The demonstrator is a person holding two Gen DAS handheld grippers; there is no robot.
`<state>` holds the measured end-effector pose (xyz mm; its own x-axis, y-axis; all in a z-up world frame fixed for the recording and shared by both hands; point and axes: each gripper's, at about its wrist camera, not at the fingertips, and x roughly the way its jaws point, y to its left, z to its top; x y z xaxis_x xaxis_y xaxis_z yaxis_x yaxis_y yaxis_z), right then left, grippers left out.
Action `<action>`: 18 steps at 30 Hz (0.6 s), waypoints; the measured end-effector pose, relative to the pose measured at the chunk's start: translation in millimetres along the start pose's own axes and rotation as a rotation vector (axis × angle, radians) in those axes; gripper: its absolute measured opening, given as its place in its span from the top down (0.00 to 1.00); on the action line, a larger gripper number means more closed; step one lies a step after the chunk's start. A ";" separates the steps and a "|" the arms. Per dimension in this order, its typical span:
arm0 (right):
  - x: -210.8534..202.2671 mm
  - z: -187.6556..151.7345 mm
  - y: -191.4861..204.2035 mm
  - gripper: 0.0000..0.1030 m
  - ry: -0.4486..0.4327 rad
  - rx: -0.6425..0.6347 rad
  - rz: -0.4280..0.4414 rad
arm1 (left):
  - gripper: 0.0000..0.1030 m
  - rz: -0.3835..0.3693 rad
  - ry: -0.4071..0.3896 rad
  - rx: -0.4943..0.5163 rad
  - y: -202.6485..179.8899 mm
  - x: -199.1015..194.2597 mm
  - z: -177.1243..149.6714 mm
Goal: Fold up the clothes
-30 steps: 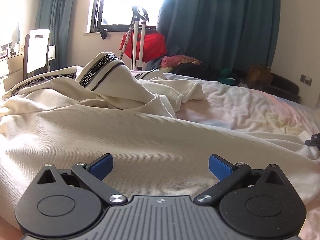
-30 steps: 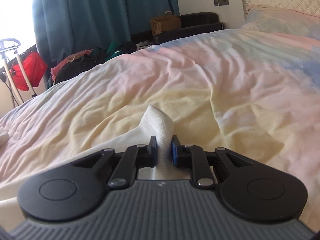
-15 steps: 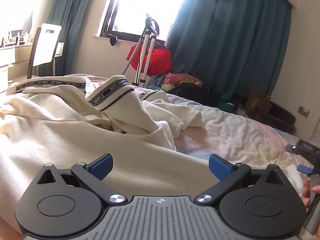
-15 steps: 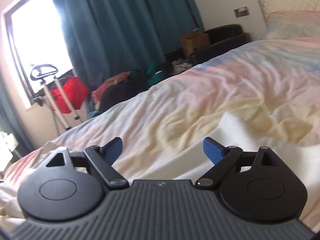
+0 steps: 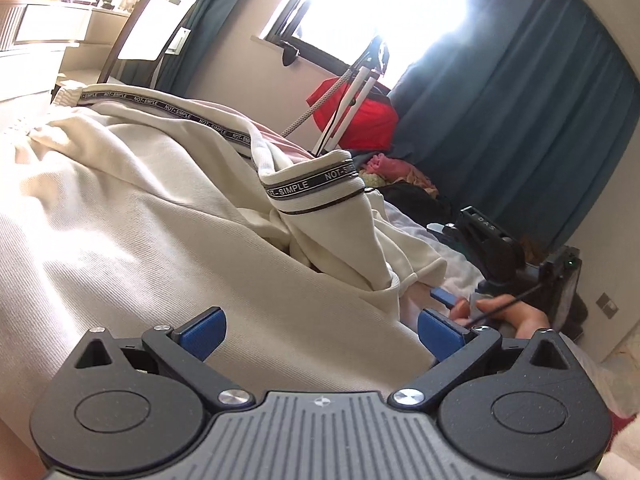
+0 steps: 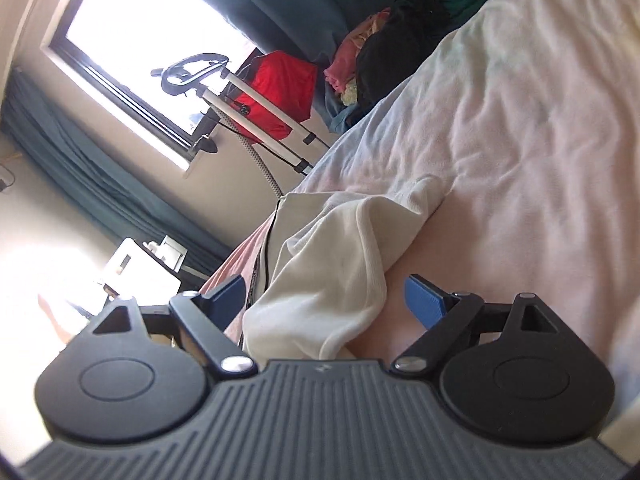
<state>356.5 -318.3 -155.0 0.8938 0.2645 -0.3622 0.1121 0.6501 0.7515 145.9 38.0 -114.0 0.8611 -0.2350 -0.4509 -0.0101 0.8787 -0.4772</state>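
A rumpled cream garment (image 5: 140, 216) with a black "NOT-SIMPLE" band lies heaped on the pastel bed (image 6: 520, 120); left gripper (image 5: 320, 330) and right gripper (image 6: 324, 296) jaws both wide, holding nothing.

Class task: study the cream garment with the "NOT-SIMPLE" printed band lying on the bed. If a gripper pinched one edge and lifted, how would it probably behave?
The cream garment already lies in soft rumples, so it would likely hang limp rather than hold shape. Its ribbed knit looks thick, so probably fairly heavy for cloth. The banded hem stands up slightly, perhaps a bit stiffer.
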 end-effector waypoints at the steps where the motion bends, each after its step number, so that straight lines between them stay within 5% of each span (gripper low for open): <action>1: 11.3 1.7 0.8 0.15 -0.018 -0.008 -0.007 | 0.00 -0.005 0.002 -0.008 2.3 2.9 -1.0; 6: 55.3 11.1 2.6 0.33 -0.056 -0.106 -0.150 | 0.00 -0.076 0.001 -0.104 14.4 12.1 -4.1; 8: 61.9 17.2 11.4 0.81 -0.097 -0.194 -0.227 | 0.00 -0.085 -0.007 -0.099 14.8 14.1 -4.6; 13: 42.9 50.6 38.7 0.87 -0.230 -0.422 -0.361 | 0.00 -0.084 0.000 -0.116 18.5 13.5 -5.2; 18: -26.9 111.9 18.7 0.87 -0.404 -0.448 -0.535 | 0.01 -0.080 -0.009 -0.103 15.4 8.9 -6.1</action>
<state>383.2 -393.0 -69.5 0.8660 -0.3855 -0.3184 0.4608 0.8626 0.2089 150.3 46.9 -130.0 0.8657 -0.2982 -0.4021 0.0066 0.8099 -0.5865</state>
